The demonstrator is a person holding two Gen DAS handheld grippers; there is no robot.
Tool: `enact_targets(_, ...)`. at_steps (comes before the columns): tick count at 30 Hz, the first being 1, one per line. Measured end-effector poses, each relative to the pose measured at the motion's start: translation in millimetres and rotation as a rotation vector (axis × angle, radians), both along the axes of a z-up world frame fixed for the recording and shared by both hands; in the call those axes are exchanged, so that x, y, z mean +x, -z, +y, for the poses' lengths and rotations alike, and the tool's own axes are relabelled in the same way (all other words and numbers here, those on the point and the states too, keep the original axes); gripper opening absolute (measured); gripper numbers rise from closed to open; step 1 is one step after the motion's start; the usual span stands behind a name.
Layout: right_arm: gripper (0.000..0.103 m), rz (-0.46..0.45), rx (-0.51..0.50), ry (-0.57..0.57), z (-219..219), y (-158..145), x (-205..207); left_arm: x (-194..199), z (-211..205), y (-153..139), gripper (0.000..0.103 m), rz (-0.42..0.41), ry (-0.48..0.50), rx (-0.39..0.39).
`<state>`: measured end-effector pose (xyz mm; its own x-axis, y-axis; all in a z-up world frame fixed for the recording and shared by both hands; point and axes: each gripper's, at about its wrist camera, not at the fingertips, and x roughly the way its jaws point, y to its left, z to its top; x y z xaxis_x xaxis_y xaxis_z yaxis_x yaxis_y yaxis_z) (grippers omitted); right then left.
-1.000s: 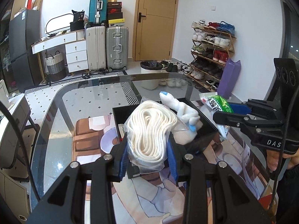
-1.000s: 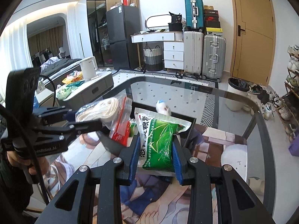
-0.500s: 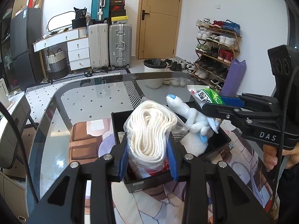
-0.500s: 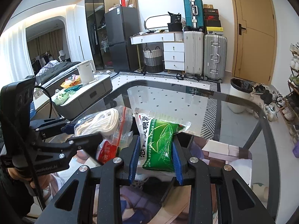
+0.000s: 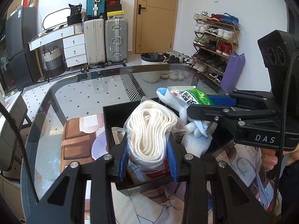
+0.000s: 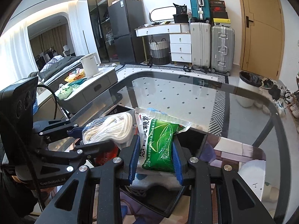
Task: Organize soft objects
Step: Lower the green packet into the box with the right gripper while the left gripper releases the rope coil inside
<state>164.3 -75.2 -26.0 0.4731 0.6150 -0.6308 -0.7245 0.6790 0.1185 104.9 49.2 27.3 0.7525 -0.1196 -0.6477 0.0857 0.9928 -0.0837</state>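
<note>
My left gripper is shut on a clear bag of coiled white rope and holds it over the near part of a black open box on the glass table. My right gripper is shut on a green and white packet, held just above the same box. The right gripper comes in from the right in the left wrist view, with the packet above a white and blue plush toy lying in the box. In the right wrist view the rope bag sits left of the packet.
The box stands on a printed mat on the glass table. A white foam piece lies in the box. A person's hand holds the right gripper. Beyond the table are suitcases, a shoe rack and a bin.
Both grippers have moved forward and down over the black box, still holding their bags. The box and plush toy now lie closer under them.
</note>
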Motion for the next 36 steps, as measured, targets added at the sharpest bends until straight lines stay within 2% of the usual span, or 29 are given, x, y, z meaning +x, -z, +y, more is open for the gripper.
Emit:
enact_targets(9, 0.034, 0.039, 0.025, 0.011, -1, 3, 5, 1, 2, 4, 0.035, 0.007, -0.001, 0.001)
enact_targets(11, 0.048, 0.024, 0.016, 0.018, -3, 1, 4, 1, 1, 5, 0.036, 0.01, -0.003, 0.001)
enact_targets(13, 0.058, 0.01, 0.007, 0.025, -4, 0, 3, 1, 2, 6, 0.036, 0.014, -0.004, 0.003)
enact_targets(22, 0.081, -0.036, -0.014, 0.062, -17, -7, -7, -1, 1, 6, 0.041, 0.01, -0.003, 0.015)
enact_targets(25, 0.088, -0.057, -0.007, 0.055, -21, -10, -15, -4, 2, 3, 0.046, 0.003, -0.005, 0.016)
enact_targets(27, 0.093, -0.085, -0.015, 0.064, -24, -11, -22, -8, 4, 1, 0.058, -0.009, -0.007, 0.011)
enact_targets(29, 0.099, -0.106, -0.022, 0.063, -27, -12, -30, -13, 5, -3, 0.06, -0.024, -0.009, 0.004)
enact_targets(32, 0.102, -0.139, -0.031, 0.069, -30, -12, -42, -18, 7, -4, 0.064, -0.022, -0.007, 0.008)
enact_targets(34, 0.102, -0.144, -0.023, 0.071, -35, -11, -49, -22, 7, -5, 0.075, -0.024, -0.015, 0.015)
enact_targets(35, 0.102, -0.144, -0.017, 0.075, -37, -10, -52, -25, 7, -5, 0.084, -0.033, -0.02, 0.015)
enact_targets(36, 0.102, -0.146, -0.015, 0.077, -38, -10, -54, -29, 8, -6, 0.088, -0.046, -0.025, 0.013)
